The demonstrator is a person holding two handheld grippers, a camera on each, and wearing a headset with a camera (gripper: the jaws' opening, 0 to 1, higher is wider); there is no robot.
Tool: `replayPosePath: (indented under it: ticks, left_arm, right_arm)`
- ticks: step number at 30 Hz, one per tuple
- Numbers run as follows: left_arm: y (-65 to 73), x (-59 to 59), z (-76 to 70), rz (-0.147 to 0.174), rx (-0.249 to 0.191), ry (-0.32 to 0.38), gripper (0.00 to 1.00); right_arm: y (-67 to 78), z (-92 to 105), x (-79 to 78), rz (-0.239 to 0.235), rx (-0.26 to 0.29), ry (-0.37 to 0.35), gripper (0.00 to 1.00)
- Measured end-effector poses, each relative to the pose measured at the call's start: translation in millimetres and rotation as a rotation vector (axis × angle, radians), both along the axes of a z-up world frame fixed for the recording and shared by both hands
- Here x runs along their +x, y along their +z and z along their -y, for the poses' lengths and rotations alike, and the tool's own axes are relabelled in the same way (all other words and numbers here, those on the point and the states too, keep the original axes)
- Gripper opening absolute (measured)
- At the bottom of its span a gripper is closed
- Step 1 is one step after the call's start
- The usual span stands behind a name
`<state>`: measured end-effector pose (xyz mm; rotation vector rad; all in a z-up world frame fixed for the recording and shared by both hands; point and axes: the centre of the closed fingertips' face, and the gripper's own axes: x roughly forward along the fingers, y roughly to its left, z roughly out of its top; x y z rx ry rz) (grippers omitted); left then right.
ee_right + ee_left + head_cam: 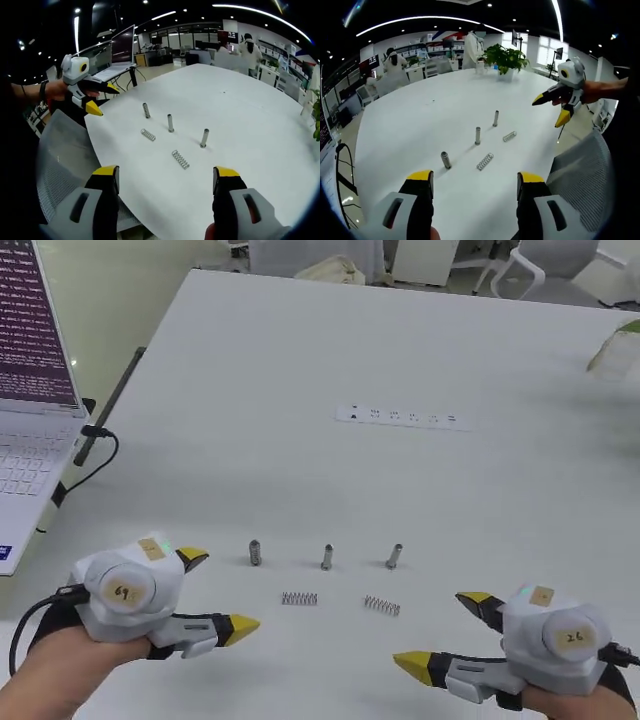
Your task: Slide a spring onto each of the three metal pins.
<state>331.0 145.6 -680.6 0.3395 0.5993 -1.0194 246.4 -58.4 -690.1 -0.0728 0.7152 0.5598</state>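
Three short metal pins stand in a row on the white table [300, 360]. The left pin [255, 553] [445, 160] [146, 110] wears a spring. The middle pin [327, 557] [477, 135] [170, 123] and the right pin [394, 556] [495, 118] [204, 138] are bare. Two loose springs lie in front of them: one [299, 598] [485, 161] [147, 134] and another [381, 606] [509, 136] [180, 159]. My left gripper [218, 591] [475, 177] [96, 98] hovers open and empty at the near left. My right gripper [440, 630] [166, 172] [555, 107] is open and empty at the near right.
An open laptop [30, 390] with a black cable [95, 455] sits at the table's left edge. A white power strip [402, 418] lies mid-table beyond the pins. A potted plant [507, 57] stands at the far end. A grey mesh chair [580, 170] is near the front edge.
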Motion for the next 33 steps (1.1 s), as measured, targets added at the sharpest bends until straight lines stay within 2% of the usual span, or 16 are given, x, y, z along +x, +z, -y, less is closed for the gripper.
replayPosePath:
  ticks: [14,33]
  left_arm:
    - [-10.6,2.7,30.2,0.000,0.042,-0.111,0.62]
    - [-28.1,14.8,51.9,-0.037,0.046,-0.130,0.54]
  right_arm:
    - [6.4,-0.1,-0.1,0.015,0.004,-0.003,0.75]
    - [7.9,0.6,-1.2,0.014,0.008,0.007,0.75]
